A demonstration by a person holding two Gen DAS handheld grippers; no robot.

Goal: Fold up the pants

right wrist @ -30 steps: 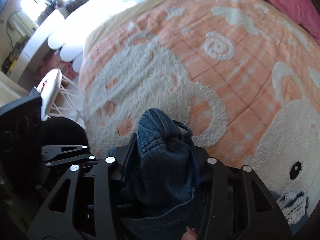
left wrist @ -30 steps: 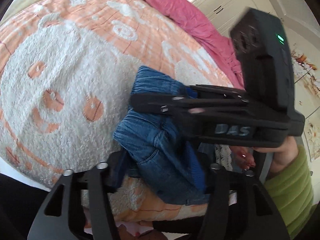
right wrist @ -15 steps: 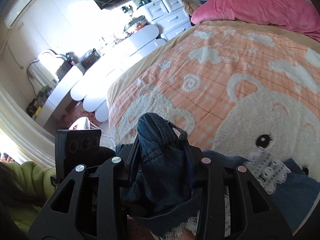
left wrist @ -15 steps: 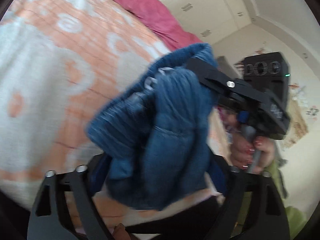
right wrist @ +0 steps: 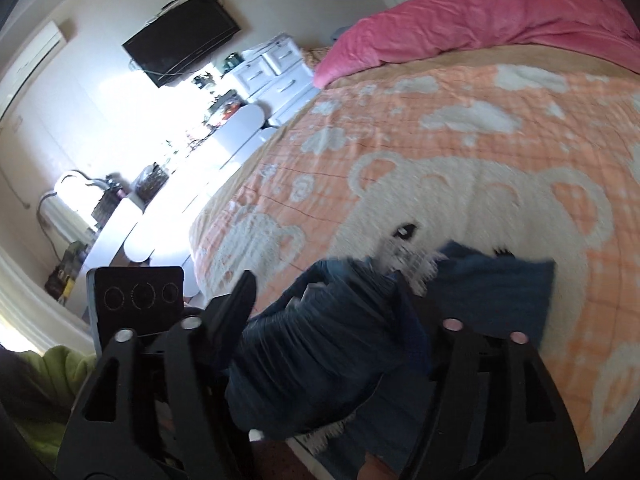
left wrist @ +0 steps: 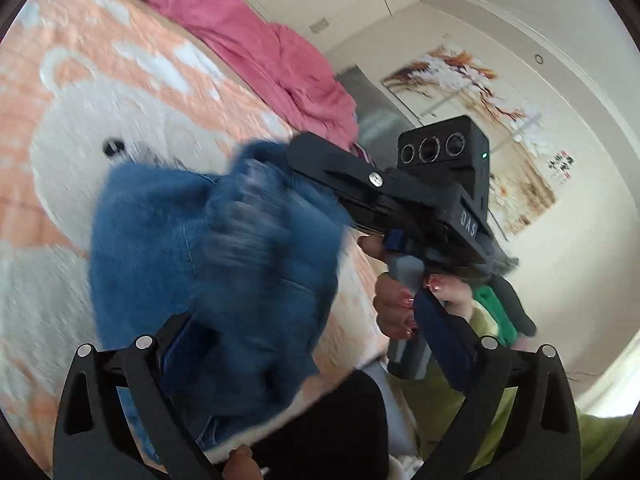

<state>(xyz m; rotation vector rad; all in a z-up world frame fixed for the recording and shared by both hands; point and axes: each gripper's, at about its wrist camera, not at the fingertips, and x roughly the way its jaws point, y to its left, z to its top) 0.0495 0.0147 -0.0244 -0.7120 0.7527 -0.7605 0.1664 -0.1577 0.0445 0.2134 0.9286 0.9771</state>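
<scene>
**Denim wad lifted off bed, both tools widening**

Both hands have swung up and toward the right side of the bed since the earlier frames, and the views now take in walls and furniture instead of mostly blanket. Jaws of both tools have just been opening, with denim between them in each case

- pants: blue jeans bunched in a motion-blurred wad, raised over the near edge of the bed, between the two tools. Right wrist view shows another part of them lying flat on the blanket, with white lace trim at the fold, just beside the bear's eye
- left tool: jaws spread wide, wad sits against the left finger, right pad clear of cloth, so not clamping
- right tool: jaws partly spread, denim fills the gap; cannot tell whether pads press on it, too blurred. From the left wrist view its fingers reach into the top right of the wad
- hand with painted nails grips the right tool's handle, green sleeve below it
- blanket orange with white bear print, pink duvet along the far side
- black TV on the far-left wall, white drawers below it
</scene>
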